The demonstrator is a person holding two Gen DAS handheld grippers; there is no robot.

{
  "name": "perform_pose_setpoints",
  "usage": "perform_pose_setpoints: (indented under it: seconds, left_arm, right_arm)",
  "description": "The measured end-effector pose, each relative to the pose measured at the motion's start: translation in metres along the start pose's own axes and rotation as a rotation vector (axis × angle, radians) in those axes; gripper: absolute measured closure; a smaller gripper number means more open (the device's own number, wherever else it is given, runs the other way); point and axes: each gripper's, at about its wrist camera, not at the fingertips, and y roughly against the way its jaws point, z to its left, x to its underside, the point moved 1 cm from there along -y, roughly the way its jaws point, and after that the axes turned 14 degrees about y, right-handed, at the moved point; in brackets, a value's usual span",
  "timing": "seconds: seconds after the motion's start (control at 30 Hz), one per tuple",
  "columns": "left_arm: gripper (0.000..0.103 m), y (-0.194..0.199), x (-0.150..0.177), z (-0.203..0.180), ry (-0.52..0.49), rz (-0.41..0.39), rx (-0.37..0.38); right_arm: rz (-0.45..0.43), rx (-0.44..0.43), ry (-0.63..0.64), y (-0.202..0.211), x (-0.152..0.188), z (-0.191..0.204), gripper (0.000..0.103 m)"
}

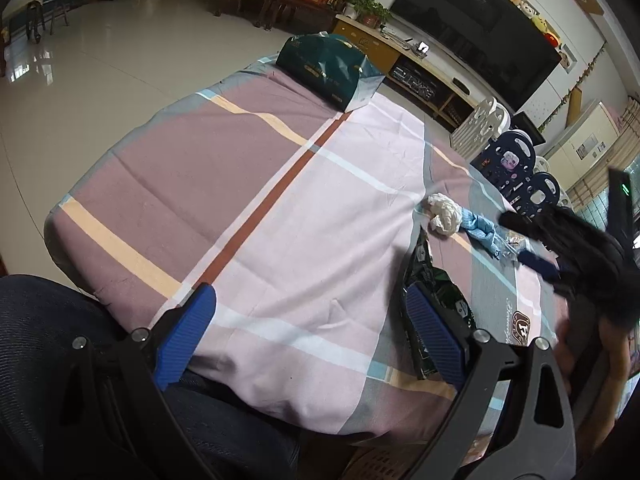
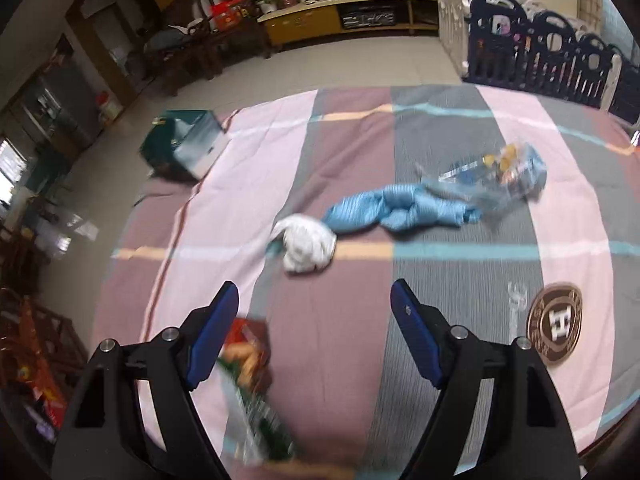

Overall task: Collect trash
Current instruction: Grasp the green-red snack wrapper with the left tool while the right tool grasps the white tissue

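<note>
Trash lies on a table with a plaid cloth (image 1: 280, 216). A crumpled white tissue (image 2: 306, 246) (image 1: 444, 212) lies beside a twisted blue plastic bag (image 2: 400, 210) (image 1: 480, 230). A clear wrapper with coloured bits (image 2: 500, 176) lies beyond. A green and red snack packet (image 2: 252, 380) (image 1: 436, 292) lies near the front. My right gripper (image 2: 316, 304) is open and empty above the table, short of the tissue; it shows blurred in the left wrist view (image 1: 532, 248). My left gripper (image 1: 312, 320) is open and empty over the near edge, its right finger beside the packet.
A dark green gift bag (image 1: 332, 68) (image 2: 184, 144) stands at the far end of the table. A navy and white playpen fence (image 2: 552, 44) stands beyond the table. A TV cabinet (image 2: 348, 16) stands along the wall. A brown round logo (image 2: 556, 326) marks the cloth.
</note>
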Motion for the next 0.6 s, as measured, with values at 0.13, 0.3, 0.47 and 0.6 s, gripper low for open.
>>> perform_pose_setpoints:
  seconds: [0.13, 0.3, 0.47, 0.6]
  left_arm:
    - [0.007, -0.002, -0.001, 0.002, 0.015, 0.006, -0.002]
    - [0.007, -0.006, -0.003, 0.006, 0.032, 0.018, -0.006]
    - [0.007, -0.006, -0.002, 0.007, 0.044, 0.029, 0.001]
    - [0.007, -0.005, -0.001, 0.006, 0.034, 0.024, -0.004]
  right_arm:
    - [0.069, 0.104, 0.065, -0.061, -0.027, 0.014, 0.026]
    - [0.169, 0.074, 0.051, -0.114, -0.025, 0.017, 0.063]
    - [0.121, 0.004, 0.070, -0.081, 0.002, 0.015, 0.083]
    - [0.092, -0.014, 0.113, -0.037, 0.034, 0.013, 0.083]
